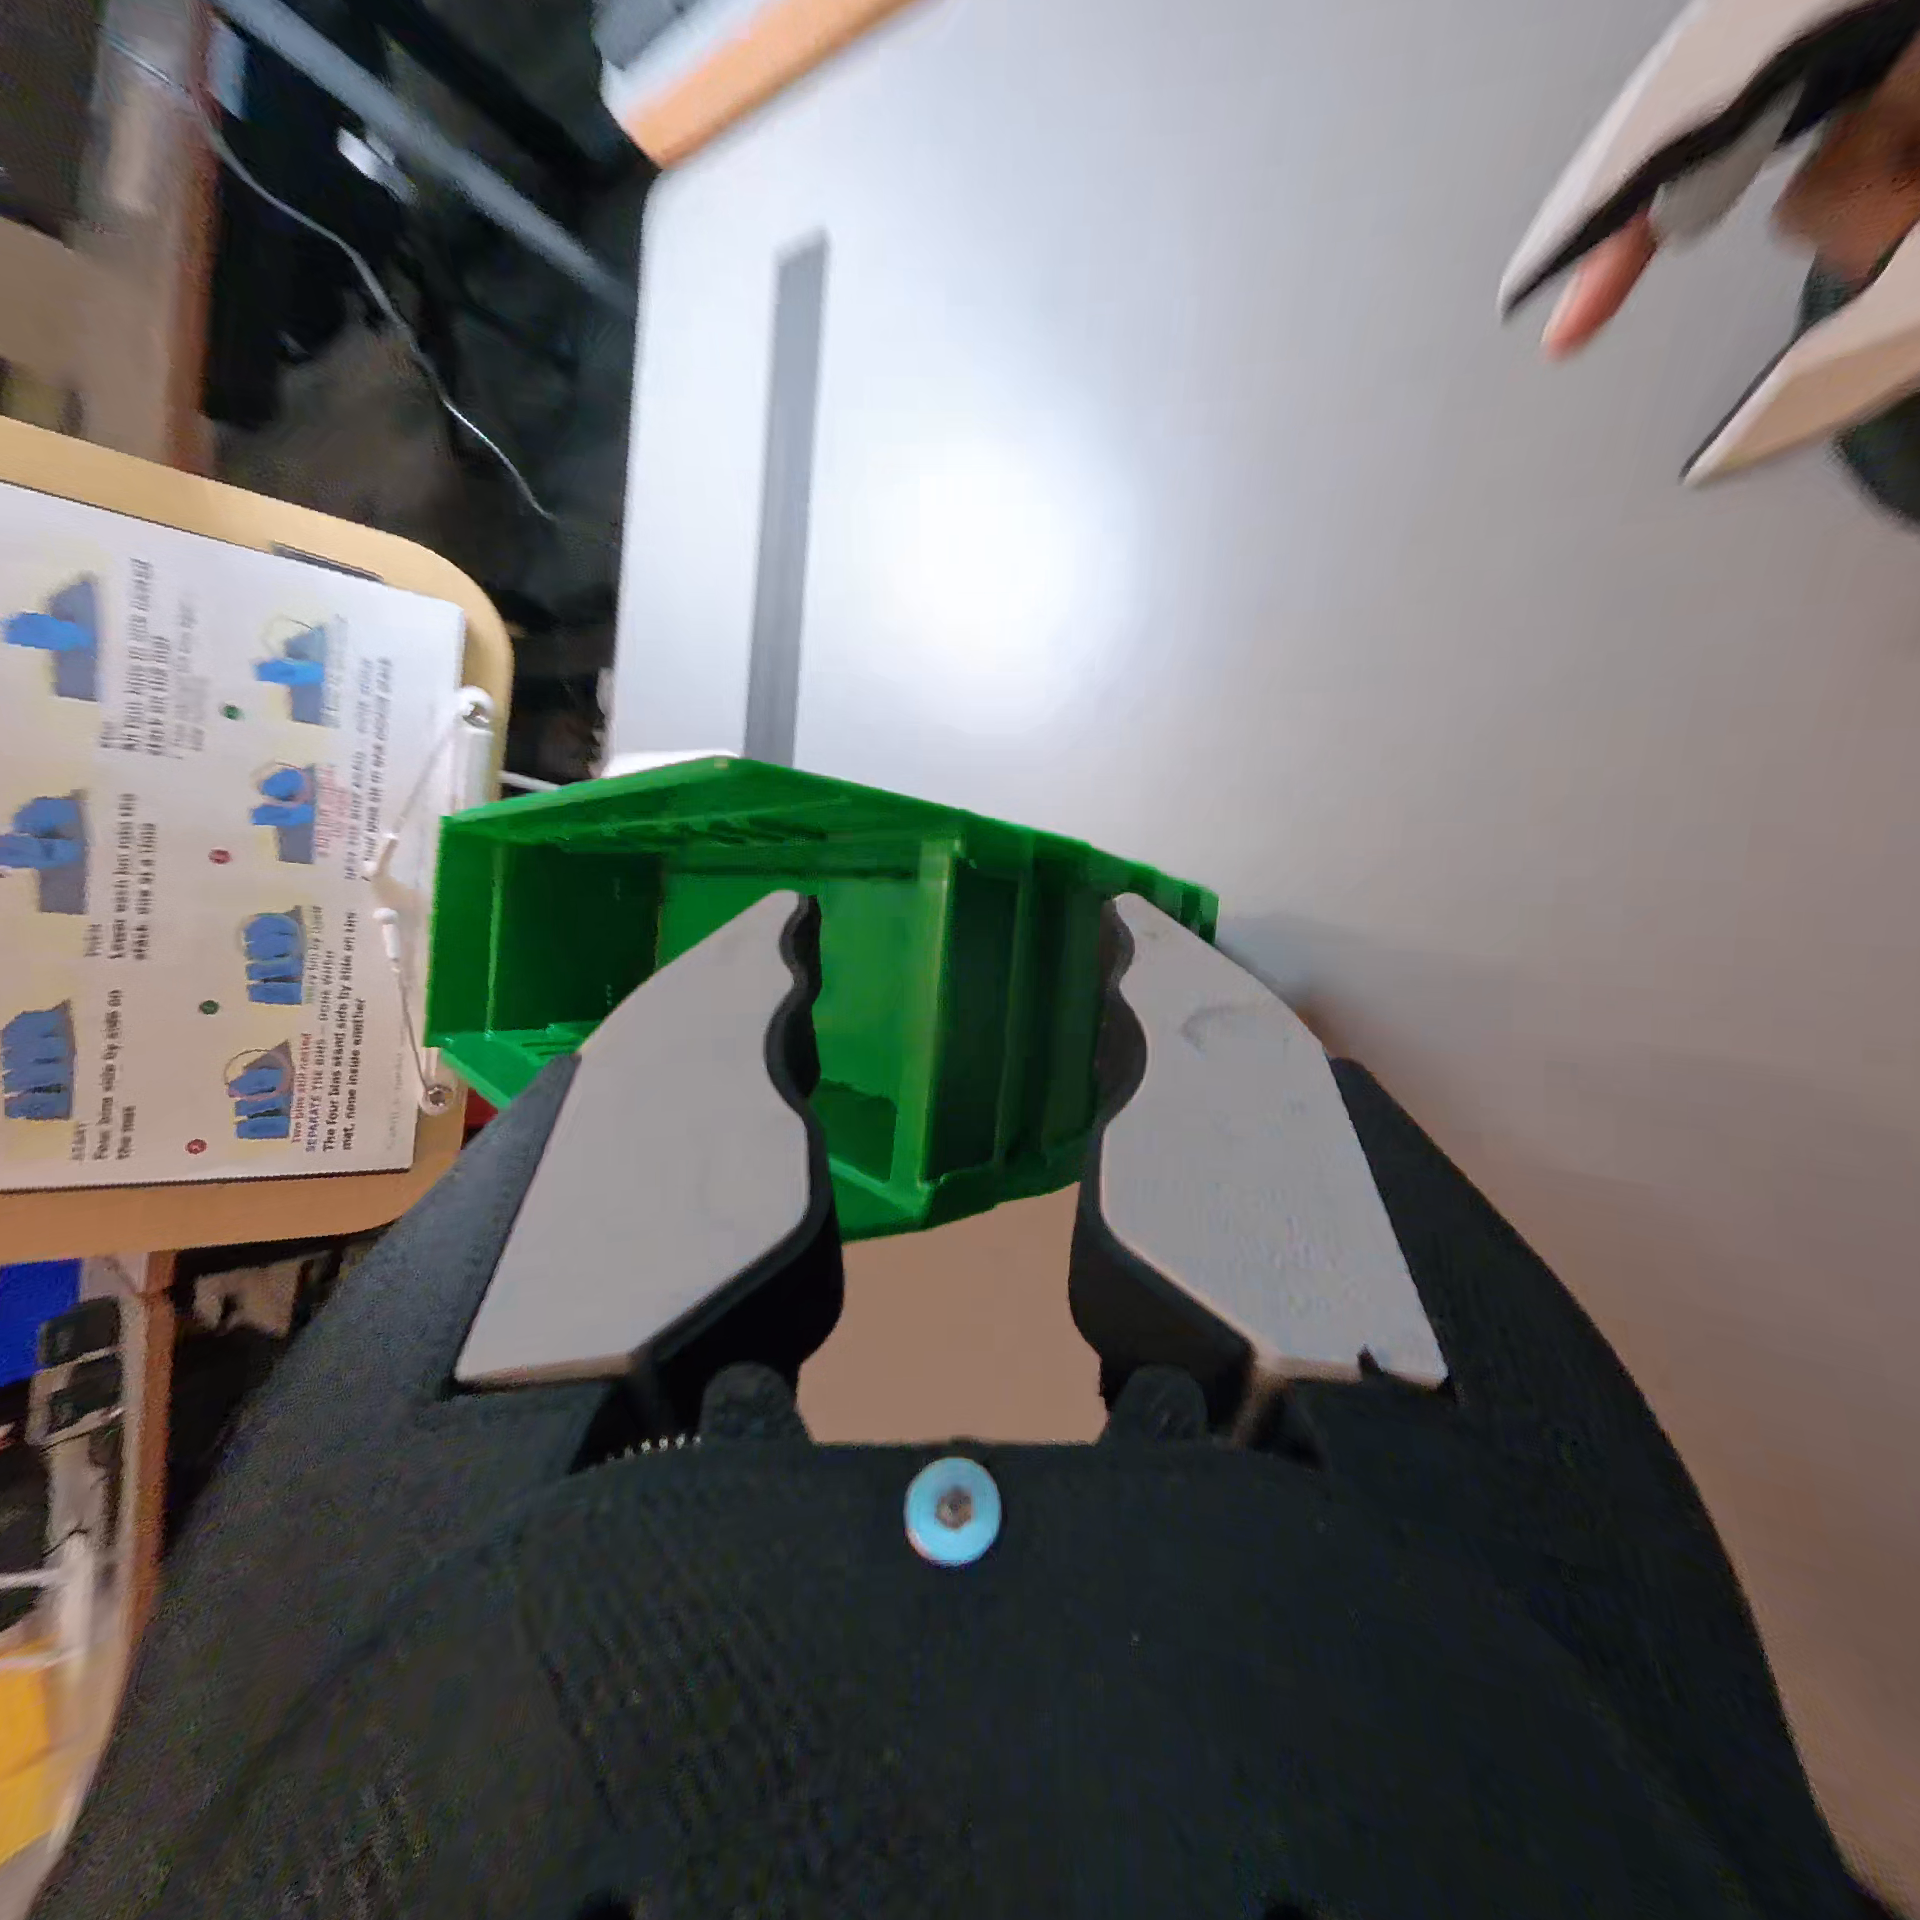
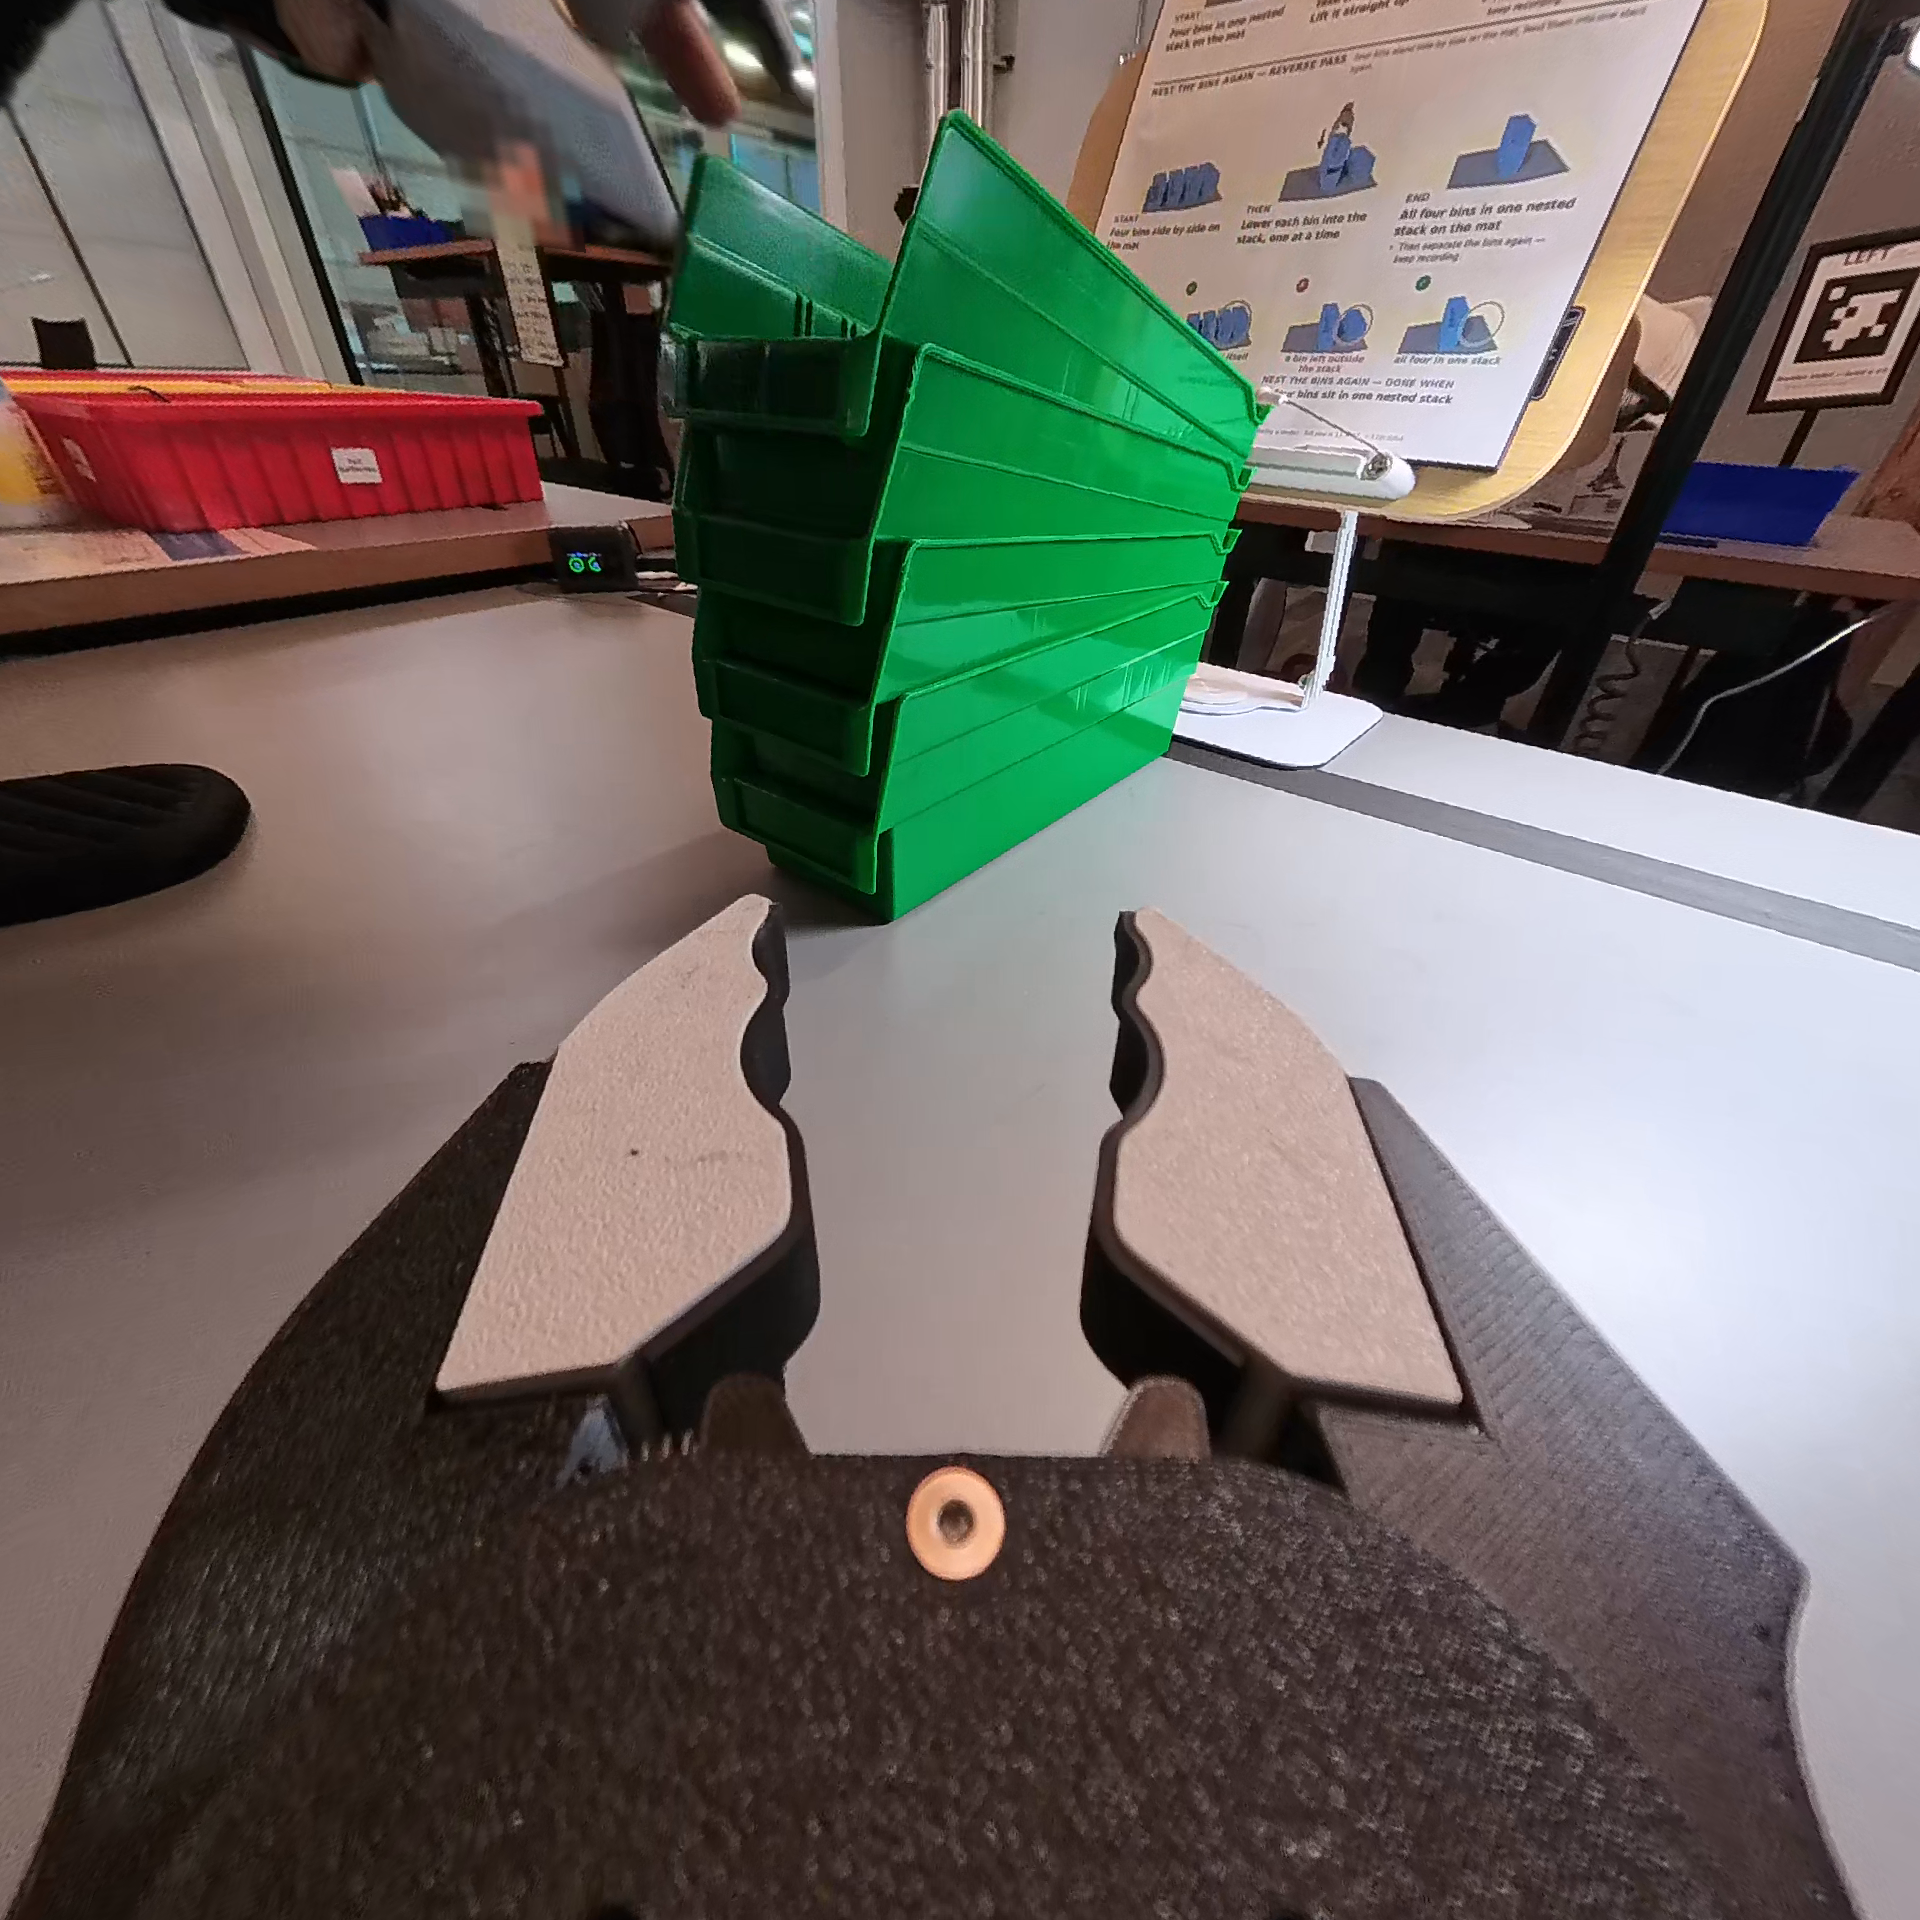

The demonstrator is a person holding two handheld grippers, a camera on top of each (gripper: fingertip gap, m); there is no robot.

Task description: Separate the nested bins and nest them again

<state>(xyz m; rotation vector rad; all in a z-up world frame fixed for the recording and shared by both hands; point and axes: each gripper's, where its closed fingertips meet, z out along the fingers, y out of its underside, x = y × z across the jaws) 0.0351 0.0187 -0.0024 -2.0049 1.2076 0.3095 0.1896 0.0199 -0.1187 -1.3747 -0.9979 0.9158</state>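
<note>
A stack of several nested green bins stands on the grey mat. Its top bin is tilted up out of the others. My right gripper is open and empty, low over the mat just in front of the stack's base. In the left wrist view I look into the open side of the stack. My left gripper is open with its fingertips right by the top bin's rim, and I cannot tell if they touch it. It shows blurred above the stack in the right wrist view. The right gripper shows at that view's upper right.
An instruction board on a white stand stands behind the stack, and also shows in the left wrist view. A red tray sits on a table at the left. A black ribbed object lies at the mat's left. A dark stripe crosses the mat. Tip to tip, the grippers are about 20 centimeters apart. My left tips are roughly 30 centimeters from the stack.
</note>
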